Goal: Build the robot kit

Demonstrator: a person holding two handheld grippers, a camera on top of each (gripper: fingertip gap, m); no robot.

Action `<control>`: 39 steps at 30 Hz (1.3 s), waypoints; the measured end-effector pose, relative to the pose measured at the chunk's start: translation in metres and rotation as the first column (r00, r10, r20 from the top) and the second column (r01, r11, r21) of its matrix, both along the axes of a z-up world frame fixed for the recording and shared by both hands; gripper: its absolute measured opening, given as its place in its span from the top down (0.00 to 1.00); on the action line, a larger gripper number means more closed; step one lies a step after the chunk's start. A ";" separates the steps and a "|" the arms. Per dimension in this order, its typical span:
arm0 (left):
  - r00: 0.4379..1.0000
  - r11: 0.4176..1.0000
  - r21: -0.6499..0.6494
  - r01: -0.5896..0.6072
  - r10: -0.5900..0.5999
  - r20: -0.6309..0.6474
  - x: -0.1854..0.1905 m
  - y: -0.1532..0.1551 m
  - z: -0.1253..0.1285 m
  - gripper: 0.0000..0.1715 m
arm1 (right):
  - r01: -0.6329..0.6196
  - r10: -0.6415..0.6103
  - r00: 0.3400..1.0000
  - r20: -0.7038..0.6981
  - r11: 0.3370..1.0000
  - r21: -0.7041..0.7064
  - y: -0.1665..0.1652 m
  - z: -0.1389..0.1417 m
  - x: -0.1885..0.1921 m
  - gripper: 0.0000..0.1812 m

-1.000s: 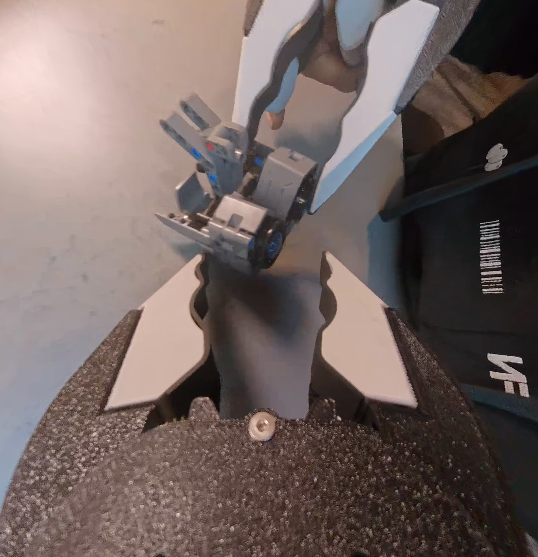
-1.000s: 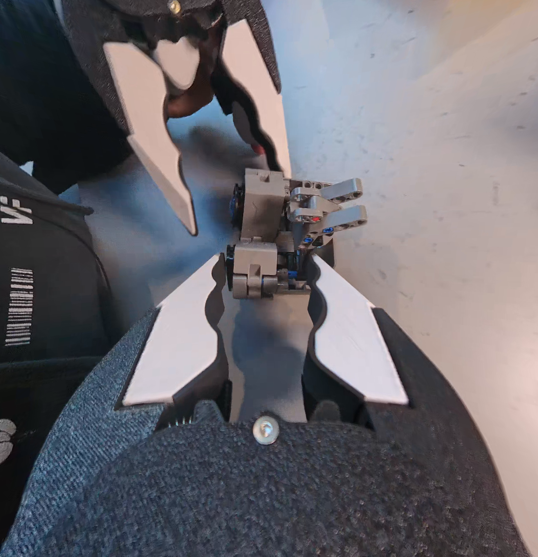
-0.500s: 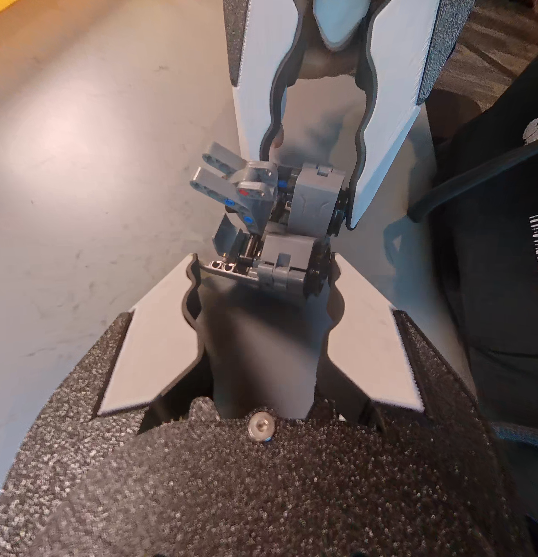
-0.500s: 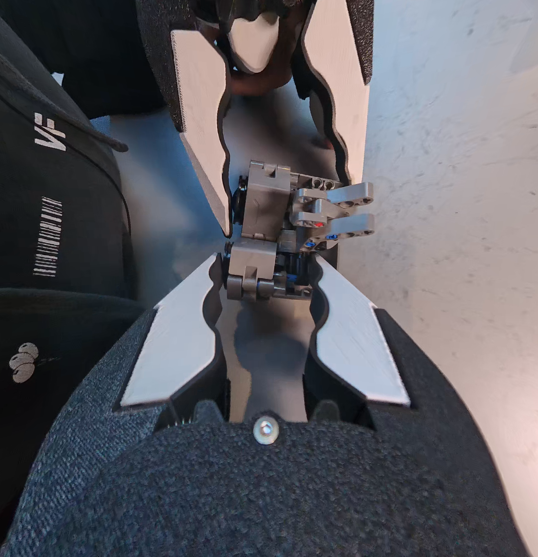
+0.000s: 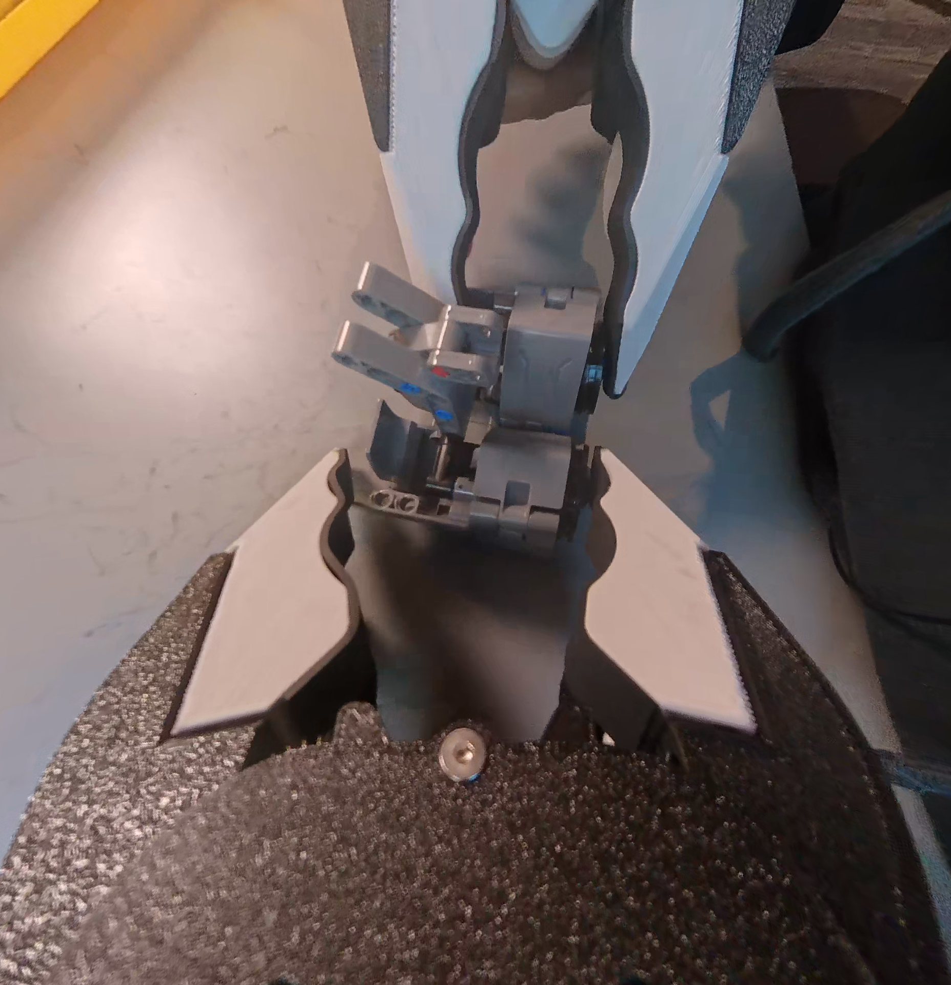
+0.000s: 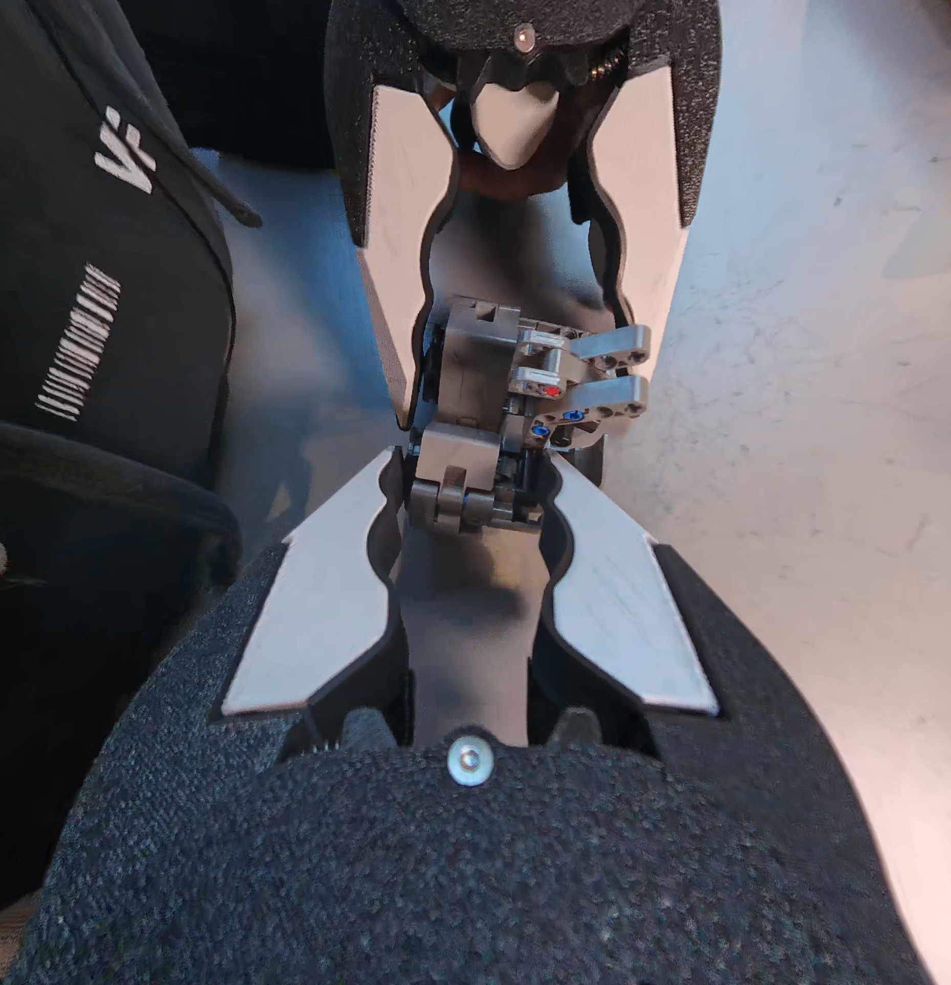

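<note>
The bench [image 5: 143, 320] is a pale, lightly scuffed surface. A black bag [image 6: 89, 320] with white markings lies along one of its edges. The two tongs meet head-on near that edge, over bare bench surface. The right tongs [image 6: 473, 458] are set narrow and clamp one end of a grey brick-built model [image 5: 542, 384], with both pads against its sides. The left tongs [image 5: 468, 458] straddle the opposite end at a similar narrow setting. Their tips sit at the model's flanks, but it cannot be told whether they press on it. The model hangs between the two sets of tips, and a shadow falls on the bench below it. It consists of blocky grey housings with small black wheels. Two parallel perforated beams [image 5: 377, 330] project sideways toward the open bench. Blue pins [image 5: 408, 387] and one red pin [image 5: 438, 371] mark their joint.
</note>
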State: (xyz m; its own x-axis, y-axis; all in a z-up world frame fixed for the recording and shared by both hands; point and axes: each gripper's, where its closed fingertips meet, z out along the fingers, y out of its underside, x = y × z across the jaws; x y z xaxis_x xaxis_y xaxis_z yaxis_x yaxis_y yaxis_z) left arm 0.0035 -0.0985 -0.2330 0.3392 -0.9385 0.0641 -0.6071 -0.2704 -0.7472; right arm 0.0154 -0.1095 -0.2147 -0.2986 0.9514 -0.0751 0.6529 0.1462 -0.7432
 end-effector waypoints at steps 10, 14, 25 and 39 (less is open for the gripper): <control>1.000 0.991 0.128 0.025 -0.023 -0.014 -0.008 0.006 0.010 0.53 | -0.100 0.113 0.991 -0.067 0.980 0.169 0.013 0.002 0.000 0.72; 0.997 0.979 0.195 0.057 -0.065 0.039 -0.012 0.001 0.034 0.60 | -0.102 0.119 0.991 -0.067 0.971 0.214 0.017 0.002 0.001 0.72; 0.992 0.980 0.176 0.092 -0.074 -0.106 -0.011 -0.005 0.015 0.72 | -0.122 0.148 0.986 -0.073 0.953 0.278 0.015 0.003 -0.002 0.72; 0.992 0.999 0.044 0.023 -0.017 -0.122 -0.009 -0.008 0.012 0.73 | -0.112 0.131 0.989 -0.074 0.971 0.213 0.012 0.002 0.000 0.73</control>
